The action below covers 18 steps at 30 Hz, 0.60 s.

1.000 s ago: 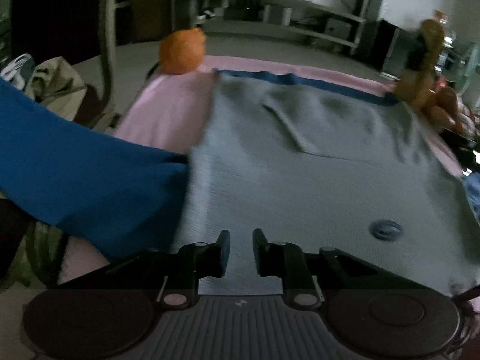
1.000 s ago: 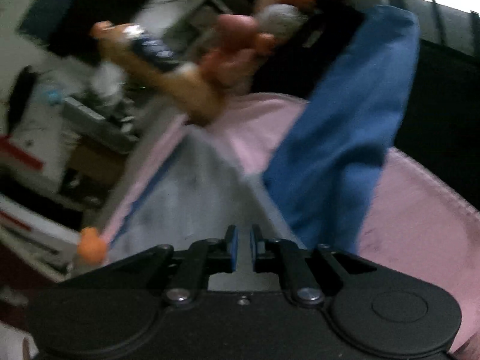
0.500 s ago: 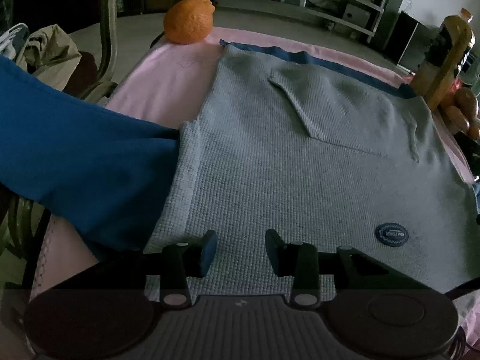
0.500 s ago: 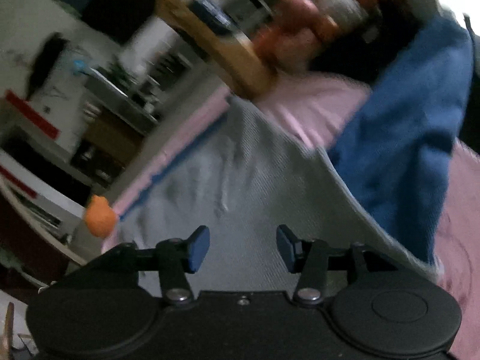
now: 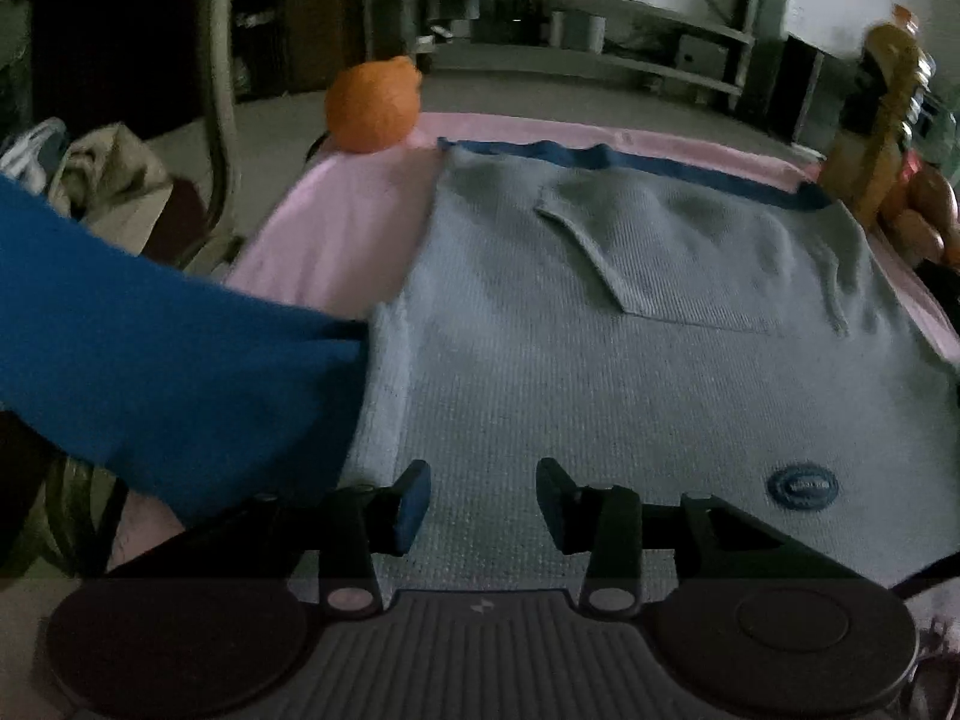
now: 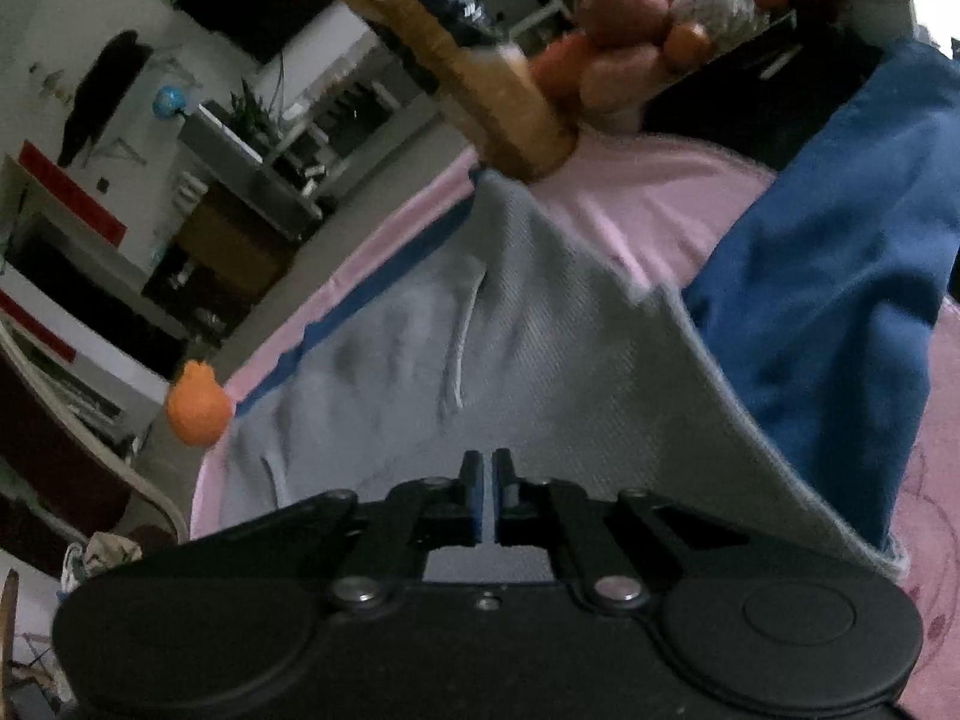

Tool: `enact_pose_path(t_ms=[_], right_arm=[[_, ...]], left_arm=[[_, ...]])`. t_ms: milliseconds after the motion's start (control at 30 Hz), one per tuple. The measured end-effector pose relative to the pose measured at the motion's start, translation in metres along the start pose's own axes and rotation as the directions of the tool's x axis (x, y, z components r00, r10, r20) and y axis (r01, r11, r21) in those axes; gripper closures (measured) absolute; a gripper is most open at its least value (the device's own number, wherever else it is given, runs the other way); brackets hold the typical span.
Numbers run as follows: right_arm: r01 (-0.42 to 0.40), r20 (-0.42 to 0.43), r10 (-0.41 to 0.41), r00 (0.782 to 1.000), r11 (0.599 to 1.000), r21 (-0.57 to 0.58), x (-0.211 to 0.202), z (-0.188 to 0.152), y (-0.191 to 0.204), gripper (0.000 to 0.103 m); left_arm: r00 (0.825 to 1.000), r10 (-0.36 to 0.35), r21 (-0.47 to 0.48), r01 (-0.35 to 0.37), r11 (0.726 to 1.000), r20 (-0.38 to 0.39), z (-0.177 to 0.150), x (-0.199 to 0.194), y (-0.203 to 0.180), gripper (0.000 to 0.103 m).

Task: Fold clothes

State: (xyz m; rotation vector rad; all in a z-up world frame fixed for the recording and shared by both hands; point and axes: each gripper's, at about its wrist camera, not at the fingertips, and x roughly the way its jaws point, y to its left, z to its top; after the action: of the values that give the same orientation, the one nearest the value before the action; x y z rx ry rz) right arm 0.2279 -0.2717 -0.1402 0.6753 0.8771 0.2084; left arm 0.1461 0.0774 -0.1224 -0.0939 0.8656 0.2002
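A grey knit top (image 5: 630, 360) with blue sleeves lies spread on a pink cloth (image 5: 336, 234). Its folded part forms a flap (image 5: 660, 252) near the far edge, and a round blue badge (image 5: 803, 485) sits at the near right. One blue sleeve (image 5: 150, 360) hangs off to the left. My left gripper (image 5: 483, 501) is open and empty just above the near hem. In the right wrist view the grey top (image 6: 540, 336) rises in a lifted fold, with the other blue sleeve (image 6: 840, 276) at right. My right gripper (image 6: 487, 495) has its jaws closed on the grey fabric.
An orange (image 5: 373, 105) sits at the far left corner of the pink cloth. A tall amber bottle (image 5: 888, 108) and a pile of fruit (image 6: 654, 30) stand at the far right corner. A chair frame (image 5: 219, 90) and bundled cloth (image 5: 102, 174) are left of the table.
My right gripper was open half a second ago and has shut on the grey top. My left gripper opened from nearly shut and stays open, having drawn back a little.
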Motion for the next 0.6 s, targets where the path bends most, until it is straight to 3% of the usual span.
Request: enact_pose_path(t_ms=[200,300,367,467,533,600], right_arm=[[0.012,-0.106,-0.002,0.994,0.995,0.095,0.013,0.003,-0.015,0.092],[-0.002,-0.118,0.015,0.993,0.993,0.117,0.015,0.003,-0.022,0.092],[-0.011,-0.134,0.025,0.991,0.995,0.103,0.019,0.002,-0.023,0.092],[0.035,-0.15,-0.023,0.988,0.997,0.076,0.027,0.002,-0.027,0.092],[0.078,-0.151,-0.064,0.986,0.993,0.089,0.029,0.004,-0.038,0.102],[0.115,-0.121,-0.099,0.988,0.985,0.128,0.018,0.006,-0.05,0.103]], left_arm=[[0.992,-0.013,-0.026,0.01,1.0,-0.127,0.004,0.017,0.0,0.065],[0.991,-0.013,-0.052,0.006,0.999,-0.135,0.005,0.02,0.005,0.071],[0.991,-0.019,-0.057,0.012,0.998,-0.134,0.004,0.023,0.009,0.068],[0.993,-0.016,-0.044,0.011,0.999,-0.116,0.001,0.023,0.011,0.063],[0.994,-0.011,-0.035,0.007,0.999,-0.11,0.0,0.022,0.013,0.062],[0.994,0.018,-0.033,-0.021,0.999,-0.109,-0.002,0.02,0.019,0.061]])
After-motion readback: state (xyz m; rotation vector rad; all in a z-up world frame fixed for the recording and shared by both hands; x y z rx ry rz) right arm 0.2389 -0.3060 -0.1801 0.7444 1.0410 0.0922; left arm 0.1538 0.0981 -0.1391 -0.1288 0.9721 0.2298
